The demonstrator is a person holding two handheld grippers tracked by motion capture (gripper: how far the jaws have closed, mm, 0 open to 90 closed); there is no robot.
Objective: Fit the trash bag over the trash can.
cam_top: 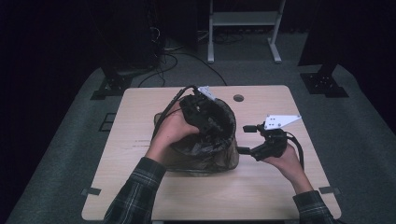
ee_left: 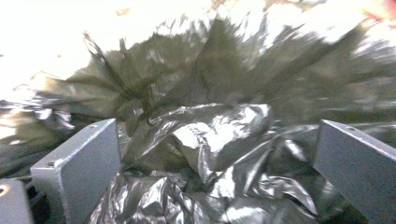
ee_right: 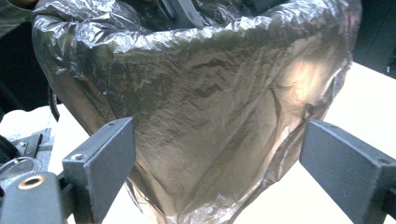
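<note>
While a person in a plaid shirt works from the near edge of a light wooden table [cam_top: 140, 100], a dark, translucent plastic bag [cam_top: 205, 151] stands open-mouthed at the table's middle, its rim rolled outward and its thin film crumpled into countless glossy creases. In the high view the bag reads as a squat, mottled grey-brown mound, wider at the base than at the top. The left gripper [cam_top: 205, 114] is plunged into the bag's mouth from above, the person's left hand [cam_top: 170, 130] wrapped around it at the rim, its cable looping back over the table. In the left gripper view the jaws stand wide apart with nothing between them but the rumpled, shiny film of the bag's [ee_left: 210, 140] inside, lit bright along the upper wall. The right gripper [cam_top: 250, 139] hangs just beside the bag's right flank, held in the right hand [cam_top: 285, 161], a grey three-cornered plate on top. Its jaws are also spread. In the right gripper view they frame the bag's [ee_right: 210, 107] outer wall, where light glows amber through the plastic and the lower edge bunches against the tabletop. A small round grommet [cam_top: 238, 98] sits in the table behind the bag.
</note>
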